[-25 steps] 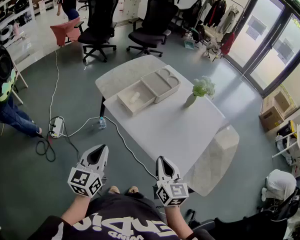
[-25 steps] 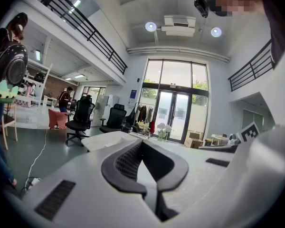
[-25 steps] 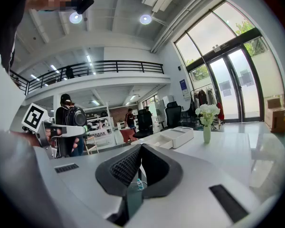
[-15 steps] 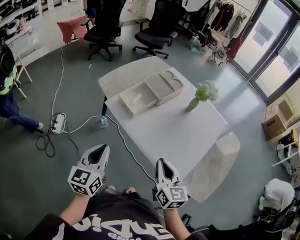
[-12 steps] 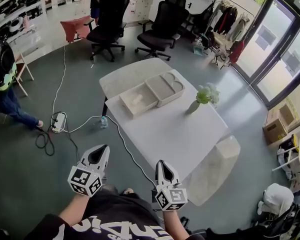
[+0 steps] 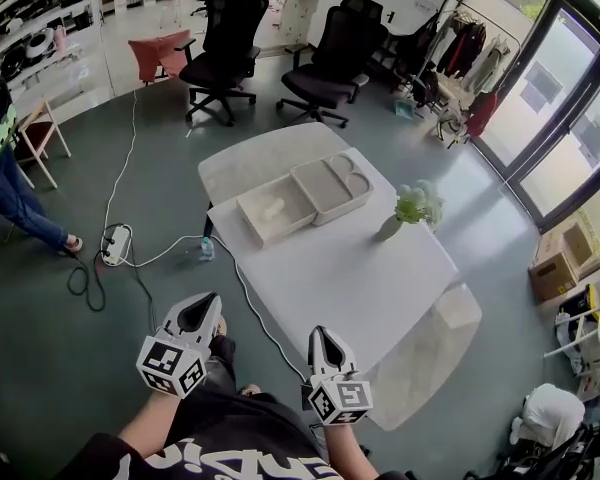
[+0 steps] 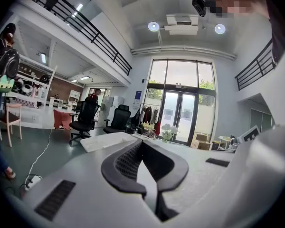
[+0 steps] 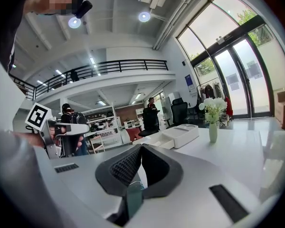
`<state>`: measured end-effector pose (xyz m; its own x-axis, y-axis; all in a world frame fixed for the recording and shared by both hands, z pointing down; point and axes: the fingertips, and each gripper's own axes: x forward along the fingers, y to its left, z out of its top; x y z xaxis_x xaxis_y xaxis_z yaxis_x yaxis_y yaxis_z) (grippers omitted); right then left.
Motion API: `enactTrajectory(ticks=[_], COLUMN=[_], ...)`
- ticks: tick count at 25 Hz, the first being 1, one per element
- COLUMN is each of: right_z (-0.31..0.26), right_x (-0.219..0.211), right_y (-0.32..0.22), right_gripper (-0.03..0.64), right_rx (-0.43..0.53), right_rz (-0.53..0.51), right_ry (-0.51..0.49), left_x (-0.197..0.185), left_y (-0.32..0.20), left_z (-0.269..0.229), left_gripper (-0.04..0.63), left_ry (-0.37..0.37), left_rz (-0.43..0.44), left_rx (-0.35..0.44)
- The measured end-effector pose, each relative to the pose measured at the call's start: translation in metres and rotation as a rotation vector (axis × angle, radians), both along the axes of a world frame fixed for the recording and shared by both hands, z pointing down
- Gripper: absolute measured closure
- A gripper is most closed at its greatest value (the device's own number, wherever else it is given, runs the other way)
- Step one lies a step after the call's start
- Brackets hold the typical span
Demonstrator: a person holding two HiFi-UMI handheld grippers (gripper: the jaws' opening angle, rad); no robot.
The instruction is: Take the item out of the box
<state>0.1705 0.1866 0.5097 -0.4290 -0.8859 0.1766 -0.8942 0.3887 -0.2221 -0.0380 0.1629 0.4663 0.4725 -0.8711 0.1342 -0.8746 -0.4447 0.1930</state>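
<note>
Nothing of the task is done yet, judging from the head view. The shallow beige rectangular box (image 6: 285, 230) sits open on the far end of the white rectangular table (image 6: 350, 273). Its matching beige lid (image 6: 332, 184) lies touching it on the side nearer the glass vase of white flowers (image 6: 410, 210).

The small pale item (image 6: 271, 208) lies inside the box (too small to tell what it is). The person stands well apart from it, off the near corner of the table.

The left gripper (image 6: 204, 303) is clenched, its black ribbed pads meeting with nothing between them. The right gripper (image 6: 320, 337) is likewise pressed together and empty. Both are held low, close to the body.

All the work appears to remain: approaching the table, parting a pair of jaws, closing on the item and lifting it clear of the box walls.
</note>
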Motion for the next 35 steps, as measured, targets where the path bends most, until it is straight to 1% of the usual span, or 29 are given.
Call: enactTrajectory(ticks=[7,15,19,26,31,35], right_z=[0.006,-0.003,-0.013,-0.016,-0.02,-0.019], right_x=[-0.012,-0.032,-0.041,-0.06,-0.067,-0.07], right_y=[-0.053,-0.131,-0.171,-0.231,-0.258,-0.27], right_gripper=[0.592,0.592,0.592,0.592,0.592,0.592], right_rx=[-0.003,-0.003,-0.004,0.0,0.0,-0.002], right_rz=[-0.001,0.008,0.035,0.109,0.162,0.18], right_ry=[0.008,0.02,0.023,0.02,0.021,0.02], left_x=[-0.008,-0.021,-0.029,-0.041,-0.04,-0.04], left_y=[-0.052,-0.127,-0.171,-0.24,-0.273,-0.29], left_z=[0.004,0.005,-0.002,0.0,0.0,0.001], left_gripper=[0.586,0.586,0.586,0.586,0.586,0.586], left_ry=[0.012,0.01,0.017,0.024,0.021,0.029], left_rz=[0.014,0.052,0.079,0.158,0.228,0.248], left_rx=[0.008,-0.007,-0.014,-0.024,-0.031,-0.034])
